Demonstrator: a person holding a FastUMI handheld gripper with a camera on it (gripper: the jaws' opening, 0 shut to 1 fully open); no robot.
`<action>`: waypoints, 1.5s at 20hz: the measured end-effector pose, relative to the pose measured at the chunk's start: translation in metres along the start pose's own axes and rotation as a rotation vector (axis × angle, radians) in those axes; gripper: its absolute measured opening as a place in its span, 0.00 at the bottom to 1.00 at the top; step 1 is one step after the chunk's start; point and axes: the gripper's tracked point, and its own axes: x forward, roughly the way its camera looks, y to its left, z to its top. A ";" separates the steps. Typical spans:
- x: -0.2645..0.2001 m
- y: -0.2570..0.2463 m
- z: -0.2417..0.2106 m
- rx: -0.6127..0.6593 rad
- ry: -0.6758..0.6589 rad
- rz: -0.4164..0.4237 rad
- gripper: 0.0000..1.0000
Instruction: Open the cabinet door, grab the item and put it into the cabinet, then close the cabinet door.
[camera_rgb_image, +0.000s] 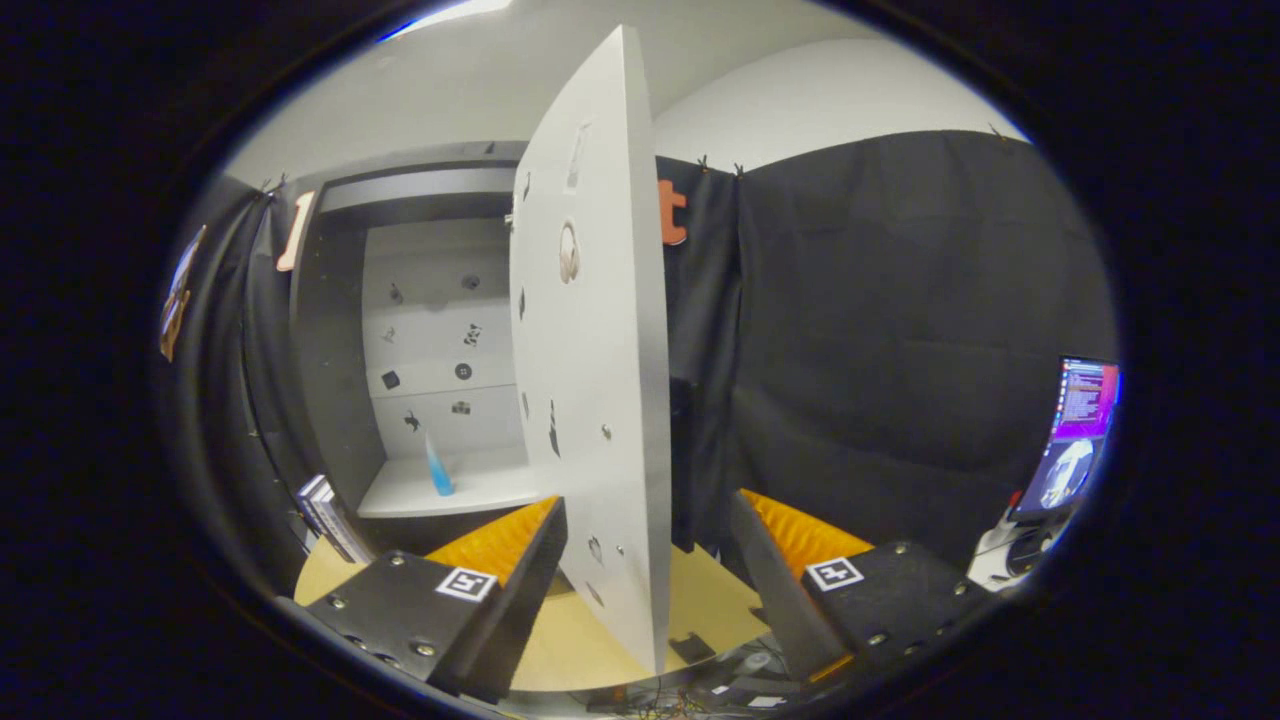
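The white cabinet door stands wide open, its edge between the two fingers. The fingers are spread apart and hold nothing. A small blue bottle stands on the cabinet shelf, beyond the left finger. The wooden desk lies below.

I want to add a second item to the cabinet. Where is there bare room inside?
The shelf is bare on both sides of the blue item, more so toward the open door. The door's edge sits between the open gripper fingers, so that passage is crowded; books flank the cabinet's outer side.
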 end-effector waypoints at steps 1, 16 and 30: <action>0.002 0.006 0.002 -0.004 -0.004 0.021 0.98; 0.001 0.067 -0.013 -0.112 0.064 0.241 1.00; -0.036 0.161 -0.023 -0.087 0.117 0.560 1.00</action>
